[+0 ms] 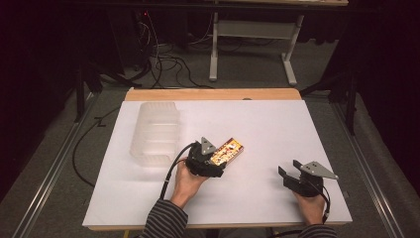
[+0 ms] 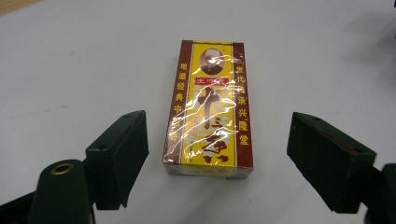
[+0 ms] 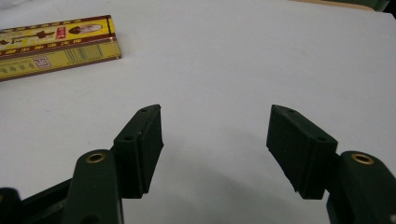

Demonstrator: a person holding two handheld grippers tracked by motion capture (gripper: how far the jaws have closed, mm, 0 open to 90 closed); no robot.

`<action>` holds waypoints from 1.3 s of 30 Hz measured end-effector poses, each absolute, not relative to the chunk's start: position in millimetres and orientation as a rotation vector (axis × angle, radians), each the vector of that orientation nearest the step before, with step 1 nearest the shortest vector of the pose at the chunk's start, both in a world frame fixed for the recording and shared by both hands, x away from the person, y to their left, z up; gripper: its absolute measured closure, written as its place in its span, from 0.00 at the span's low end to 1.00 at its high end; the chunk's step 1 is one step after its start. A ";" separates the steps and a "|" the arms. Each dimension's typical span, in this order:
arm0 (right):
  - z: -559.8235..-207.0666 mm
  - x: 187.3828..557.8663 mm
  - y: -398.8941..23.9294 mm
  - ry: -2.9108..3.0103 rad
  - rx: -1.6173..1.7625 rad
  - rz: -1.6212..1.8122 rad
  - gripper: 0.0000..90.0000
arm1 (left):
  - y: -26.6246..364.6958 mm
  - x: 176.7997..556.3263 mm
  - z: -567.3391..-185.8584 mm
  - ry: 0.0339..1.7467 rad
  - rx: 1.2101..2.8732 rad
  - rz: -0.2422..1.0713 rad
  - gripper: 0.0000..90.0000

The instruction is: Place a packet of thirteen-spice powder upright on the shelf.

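Left tongs: jaws spread wide, nothing between the pads. In the left gripper view they straddle the near end of a flat rectangular yellow-and-maroon cardboard box wrapped in clear film, one jaw at lower left, the other at lower right of the frame, each standing clear of the box's long sides. No contact is visible. The box lies flat on the white table, printed face up, its length running away from the camera.

In the high view the left tongs sit at the centre of the frame, over the lower-left end of the box.

Right tongs: released, jaws apart and empty, over bare white surface. The box shows at the upper left of the right gripper view, well apart from them. In the high view the right tongs stand at the lower right, idle.

A translucent ribbed plastic bin stands left of centre in the high view, near the box but apart from it; its contents cannot be made out.

Assessment: the approach is complete and alignment looks sound. Outstanding: closing on the box, lifting it and, judging by the layout, carrying it to the bin. Work is at an early stage.
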State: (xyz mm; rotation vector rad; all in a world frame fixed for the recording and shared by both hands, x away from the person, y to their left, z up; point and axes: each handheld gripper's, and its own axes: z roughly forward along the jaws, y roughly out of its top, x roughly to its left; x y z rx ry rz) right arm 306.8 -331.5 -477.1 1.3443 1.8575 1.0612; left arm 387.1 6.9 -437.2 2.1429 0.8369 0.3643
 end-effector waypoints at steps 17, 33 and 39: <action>-477.0 306.7 -331.2 1.858 1.346 1.061 0.40 | -11.4 408.2 -429.6 0.831 2.178 0.332 0.24; -477.2 307.2 -330.8 1.860 1.339 1.052 0.41 | -26.9 426.3 -429.5 0.814 2.213 0.317 0.25; -477.2 306.7 -330.4 1.858 1.344 1.053 0.41 | -30.3 433.6 -437.3 0.836 2.222 0.280 0.25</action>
